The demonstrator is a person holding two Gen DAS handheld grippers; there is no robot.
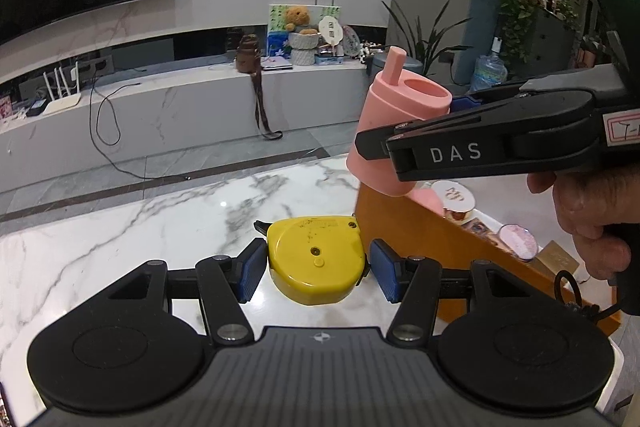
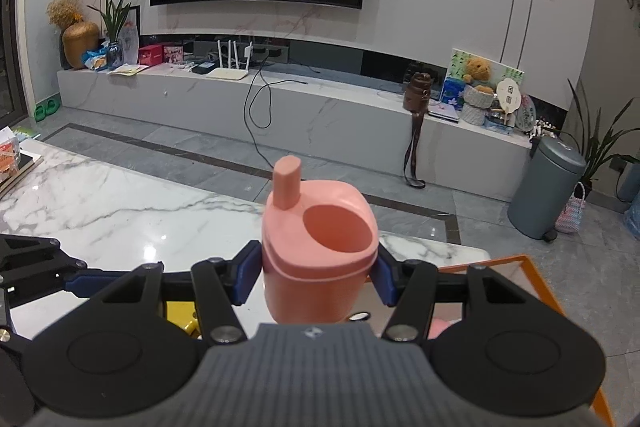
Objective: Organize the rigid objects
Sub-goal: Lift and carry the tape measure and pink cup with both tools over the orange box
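Clamped between the left gripper (image 1: 316,269) pads, a yellow plastic tape measure (image 1: 316,259); right gripper (image 2: 316,275) squeezes the pink plastic spouted cup (image 2: 318,251) — smooth walls, either could slip out.

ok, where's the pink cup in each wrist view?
Left wrist: pink cup upper right, clamped in the right gripper, above the tray.
Right wrist: cup centre, between the pads.
Shared landmark: teddy bear on the TV ledge.

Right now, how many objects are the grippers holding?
2. The yellow tape measure sits between the left gripper pads; the pink cup is clamped in the right gripper, raised off the table.
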